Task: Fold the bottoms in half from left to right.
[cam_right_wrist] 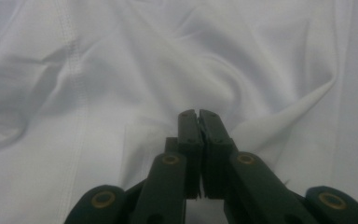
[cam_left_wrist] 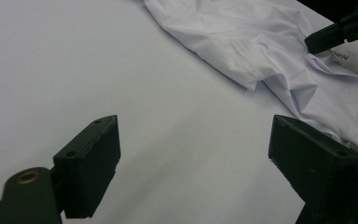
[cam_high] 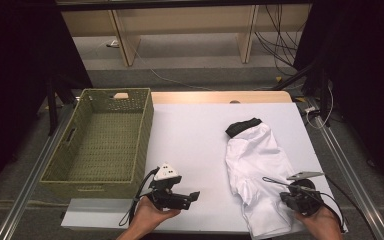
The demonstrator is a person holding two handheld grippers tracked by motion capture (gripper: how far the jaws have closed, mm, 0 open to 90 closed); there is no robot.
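A white garment (cam_high: 257, 165) with a black collar (cam_high: 242, 126) lies crumpled on the right half of the white table (cam_high: 190, 135). My right gripper (cam_high: 285, 197) rests on its lower part, near the table's front edge. The right gripper view has the jaws of my right gripper (cam_right_wrist: 199, 116) shut, with a fold of the white garment (cam_right_wrist: 121, 70) pinched at their tips. My left gripper (cam_high: 191, 199) is held low at the front centre, over bare table. In its own view my left gripper (cam_left_wrist: 193, 144) stands wide open with nothing between the jaws, the garment (cam_left_wrist: 261, 42) farther off.
A green woven basket (cam_high: 147, 125), with nothing in it, stands on the left side of the table. Bare white tabletop lies between basket and garment. Cables and wooden table legs are on the floor behind.
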